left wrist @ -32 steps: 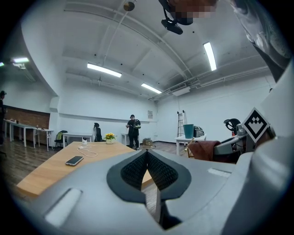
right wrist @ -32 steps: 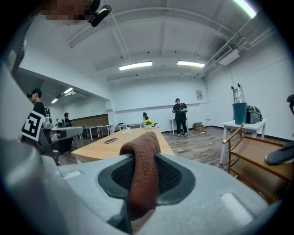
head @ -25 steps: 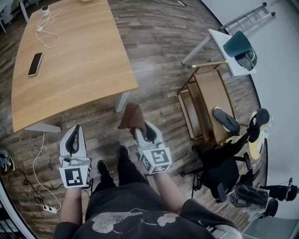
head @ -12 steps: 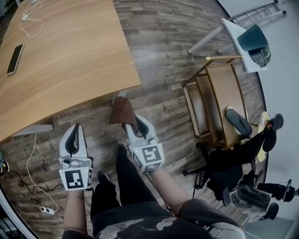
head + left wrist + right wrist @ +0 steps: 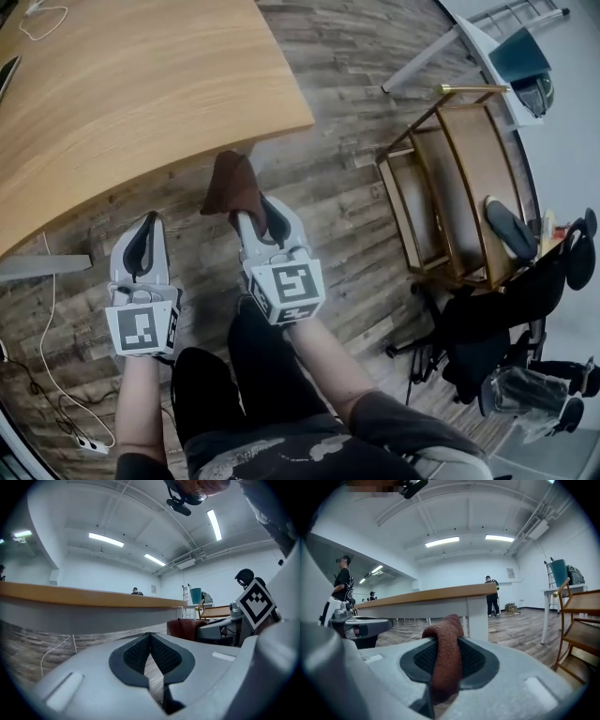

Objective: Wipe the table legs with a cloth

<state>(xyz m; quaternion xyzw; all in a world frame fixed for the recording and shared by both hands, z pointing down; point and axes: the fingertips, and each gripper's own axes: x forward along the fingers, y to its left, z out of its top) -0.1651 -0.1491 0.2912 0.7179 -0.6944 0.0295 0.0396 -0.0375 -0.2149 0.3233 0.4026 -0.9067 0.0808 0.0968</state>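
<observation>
Grip check: left of the table leg [image 5: 477, 613], your left gripper [image 5: 150, 638] is closed and empty; your right gripper [image 5: 445, 644] pinches the brown cloth [image 5: 443, 667] just before that leg. Press the cloth flat and stroke downward. Only the right gripper view shows the leg; in the head view the tabletop [image 5: 141, 84] hides it.

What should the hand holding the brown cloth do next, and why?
Probably ease the right gripper forward until the cloth touches the white table leg. Its jaws are shut on the cloth, and the leg stands just ahead, seemingly not yet touched.
</observation>
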